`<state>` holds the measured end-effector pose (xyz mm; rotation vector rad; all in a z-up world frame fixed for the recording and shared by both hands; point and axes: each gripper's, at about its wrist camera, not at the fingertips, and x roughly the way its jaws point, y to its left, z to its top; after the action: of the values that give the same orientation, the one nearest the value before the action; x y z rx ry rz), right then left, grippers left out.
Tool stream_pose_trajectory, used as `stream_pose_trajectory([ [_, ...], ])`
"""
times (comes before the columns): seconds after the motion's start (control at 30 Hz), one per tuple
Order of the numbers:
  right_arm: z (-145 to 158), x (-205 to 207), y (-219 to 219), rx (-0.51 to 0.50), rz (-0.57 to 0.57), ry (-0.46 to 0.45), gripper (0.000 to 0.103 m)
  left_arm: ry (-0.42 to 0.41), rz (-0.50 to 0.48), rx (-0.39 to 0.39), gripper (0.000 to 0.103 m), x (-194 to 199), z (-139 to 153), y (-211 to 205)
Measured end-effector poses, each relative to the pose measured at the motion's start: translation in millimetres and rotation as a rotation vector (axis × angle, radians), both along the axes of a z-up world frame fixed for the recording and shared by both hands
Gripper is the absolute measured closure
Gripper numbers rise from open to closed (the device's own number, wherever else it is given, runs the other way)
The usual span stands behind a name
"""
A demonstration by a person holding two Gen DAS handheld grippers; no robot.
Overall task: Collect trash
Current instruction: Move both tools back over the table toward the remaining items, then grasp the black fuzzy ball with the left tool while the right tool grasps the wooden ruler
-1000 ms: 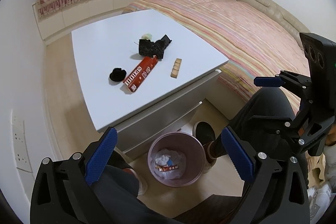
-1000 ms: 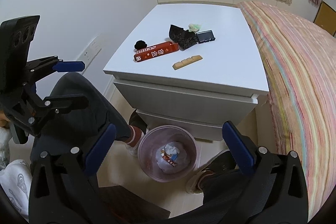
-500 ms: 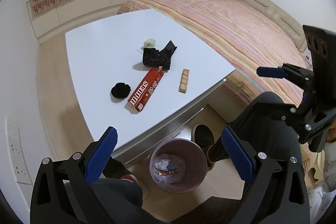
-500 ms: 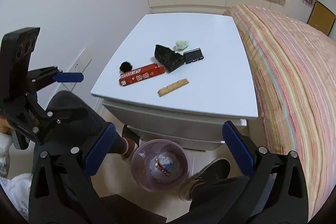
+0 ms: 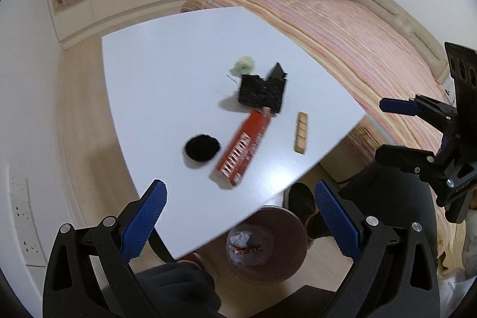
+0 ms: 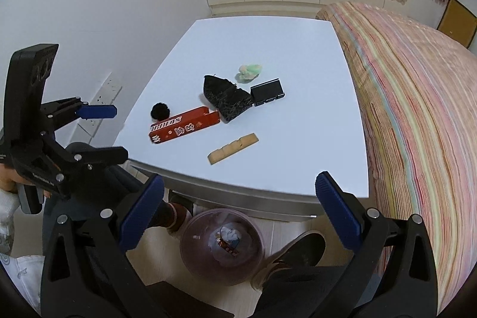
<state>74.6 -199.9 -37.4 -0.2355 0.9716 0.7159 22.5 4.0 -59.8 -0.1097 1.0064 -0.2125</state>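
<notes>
Table (image 6: 298,49): six trash pieces; bin (image 6: 190,243) below.

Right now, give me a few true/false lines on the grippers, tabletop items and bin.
1. Both grippers are open and empty. True: left gripper and right gripper hold nothing.
2. The red box is in the bin. False: it lies on the table.
3. The bin is empty. False: it holds crumpled paper and a wrapper.
4. The biscuit lies apart from the red box. True.
5. The black clip lies on the bed. False: it is on the table.
</notes>
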Motion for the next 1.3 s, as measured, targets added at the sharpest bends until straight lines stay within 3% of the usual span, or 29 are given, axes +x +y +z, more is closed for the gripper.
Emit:
stream_pose_trajectory([
  [0.4,-26,22,26,-0.034,-0.008,0.035,0.004,0.019,0.049,0.028,0.008,32,-16,34],
  [0.87,-43,32,45,-0.068,-0.033,0.053,0.005,0.087,-0.046,0.084,0.014,57,-38,44],
  [0.93,-45,33,48,-0.082,-0.038,0.048,0.018,0.085,-0.057,0.087,0.016,58,-38,42],
  [1.0,-48,33,51,-0.093,-0.039,0.049,0.024,0.080,-0.068,0.096,0.021,58,-38,40],
  [1.23,-54,33,58,-0.122,-0.032,0.031,0.037,0.056,-0.107,0.118,0.035,55,-36,26],
  [1.3,-54,34,60,-0.129,-0.036,0.019,0.045,0.050,-0.108,0.129,0.047,56,-36,23],
])
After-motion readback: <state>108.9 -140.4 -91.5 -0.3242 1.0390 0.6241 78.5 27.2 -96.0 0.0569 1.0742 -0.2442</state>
